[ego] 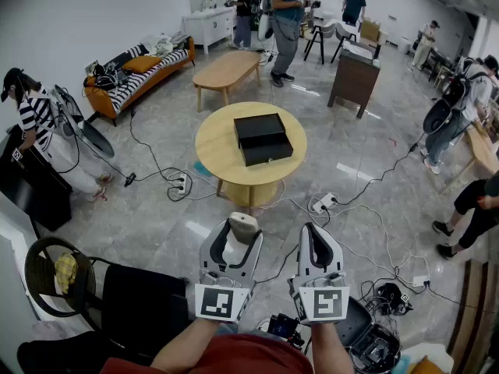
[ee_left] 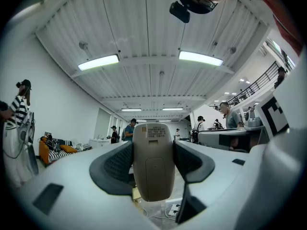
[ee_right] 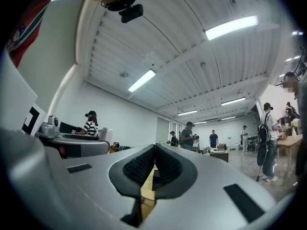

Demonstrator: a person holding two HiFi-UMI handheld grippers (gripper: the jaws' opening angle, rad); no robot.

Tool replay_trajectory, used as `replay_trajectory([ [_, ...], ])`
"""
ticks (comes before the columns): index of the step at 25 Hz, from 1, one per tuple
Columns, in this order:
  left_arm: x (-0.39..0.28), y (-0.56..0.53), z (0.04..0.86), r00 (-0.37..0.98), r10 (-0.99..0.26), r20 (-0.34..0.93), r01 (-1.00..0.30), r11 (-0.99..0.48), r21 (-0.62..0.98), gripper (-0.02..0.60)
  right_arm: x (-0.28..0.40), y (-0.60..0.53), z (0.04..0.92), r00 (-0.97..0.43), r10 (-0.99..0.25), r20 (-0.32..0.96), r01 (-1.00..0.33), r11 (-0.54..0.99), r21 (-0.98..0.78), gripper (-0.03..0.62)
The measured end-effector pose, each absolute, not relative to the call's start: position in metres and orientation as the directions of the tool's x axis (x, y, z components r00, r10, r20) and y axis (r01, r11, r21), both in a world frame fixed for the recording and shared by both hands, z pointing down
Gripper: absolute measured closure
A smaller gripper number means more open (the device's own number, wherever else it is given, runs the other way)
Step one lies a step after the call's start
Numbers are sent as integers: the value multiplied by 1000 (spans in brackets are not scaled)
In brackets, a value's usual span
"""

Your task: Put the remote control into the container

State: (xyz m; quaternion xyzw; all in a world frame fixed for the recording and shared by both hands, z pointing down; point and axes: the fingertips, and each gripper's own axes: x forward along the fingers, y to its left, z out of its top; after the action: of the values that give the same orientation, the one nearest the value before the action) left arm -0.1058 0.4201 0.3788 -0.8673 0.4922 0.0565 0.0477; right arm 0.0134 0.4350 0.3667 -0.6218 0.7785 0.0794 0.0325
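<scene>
A beige remote control (ego: pixel 240 236) (ee_left: pixel 152 164) stands on end between the jaws of my left gripper (ego: pixel 234 241) (ee_left: pixel 152 159), which is shut on it, back side facing the camera. My right gripper (ego: pixel 320 248) (ee_right: pixel 153 169) is held beside it, shut, with nothing between its pads. Both point forward, slightly above level, well short of the round wooden table (ego: pixel 214 148). On that table sits the black container (ego: pixel 263 139), a flat box with a drawer pulled out toward me.
Cables and power strips (ego: pixel 323 203) lie on the floor between me and the table. A black chair (ego: pixel 140 306) stands at my left. A second wooden table (ego: pixel 226 70), an orange sofa (ego: pixel 136 76) and several people are farther back.
</scene>
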Motion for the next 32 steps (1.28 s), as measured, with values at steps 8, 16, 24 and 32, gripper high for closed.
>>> replay_trajectory([
  [8, -82, 435, 383, 487, -861, -148, -872, -489, -25, 316, 39, 450, 373, -244, -956, -165, -969, 235, 74, 572],
  [16, -64, 443, 384, 465, -873, -147, -884, -466, -27, 316, 62, 463, 380, -257, -950, -174, -966, 254, 41, 572],
  [24, -58, 424, 391, 481, -867, -134, -875, -483, -14, 316, 68, 450, 391, -238, -960, -149, -971, 235, 35, 572],
  [32, -58, 366, 390, 501, -853, -147, -861, -508, 10, 316, 66, 400, 386, -223, -965, -139, -974, 215, 73, 572],
])
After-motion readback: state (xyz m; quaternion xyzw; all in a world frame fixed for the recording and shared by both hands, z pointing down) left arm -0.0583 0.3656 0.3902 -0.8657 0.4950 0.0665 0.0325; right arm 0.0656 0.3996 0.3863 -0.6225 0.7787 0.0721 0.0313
